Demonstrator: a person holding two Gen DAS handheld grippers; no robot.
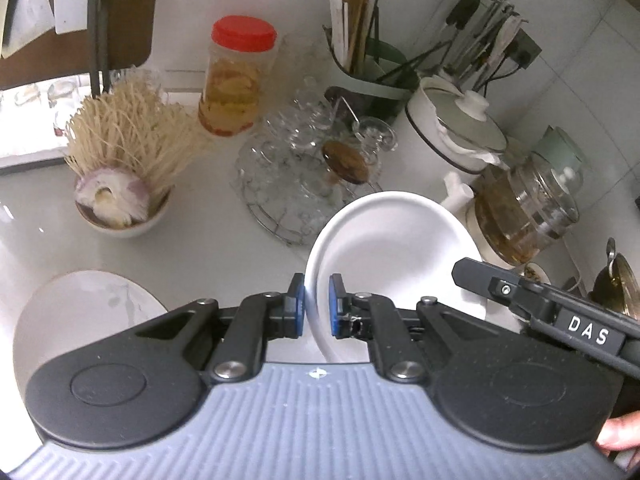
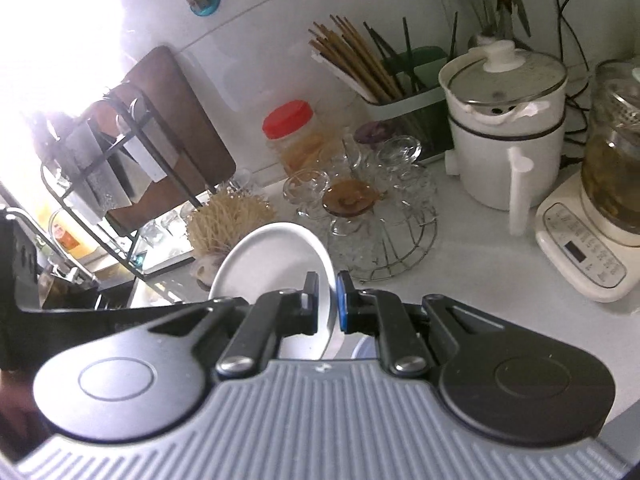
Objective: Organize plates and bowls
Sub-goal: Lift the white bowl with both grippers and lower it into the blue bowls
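A: Two grippers clamped on one round white ceramic plate (image 1: 396, 240); left gripper (image 1: 317, 306) pinching the near-left rim between blue pads (image 1: 335, 308); right gripper (image 1: 472, 276) reaching in from the right, biting the opposite edge; jaws nearly closed on the thin rim.

B: Same from the right wrist view; right gripper (image 2: 328, 302) squeezing the rim of that white plate (image 2: 272, 256); plate tilted, lifted clear of the glossy white countertop (image 2: 472, 264).

A: Below and to the left, a second white plate with a faint grey leaf print (image 1: 80, 312), flat on the counter, partly hidden behind the left gripper's body.

B: Behind the held plate, a wire rack of upturned clear glass cups (image 1: 296, 172) with one amber glass (image 1: 346, 162) among them; further back, a clear plastic jar with a red screw lid (image 1: 238, 76).

A: Off to the left, a small white bowl holding a pale straw brush (image 1: 120, 152); at the right, a white electric pot with a glass lid (image 1: 456, 128); next to it, a glass kettle on a cream base (image 1: 524, 208).

B: At the back wall, a green and white holder crammed with chopsticks (image 2: 400, 80); a fingertip (image 1: 620, 436) barely showing at the lower right edge.
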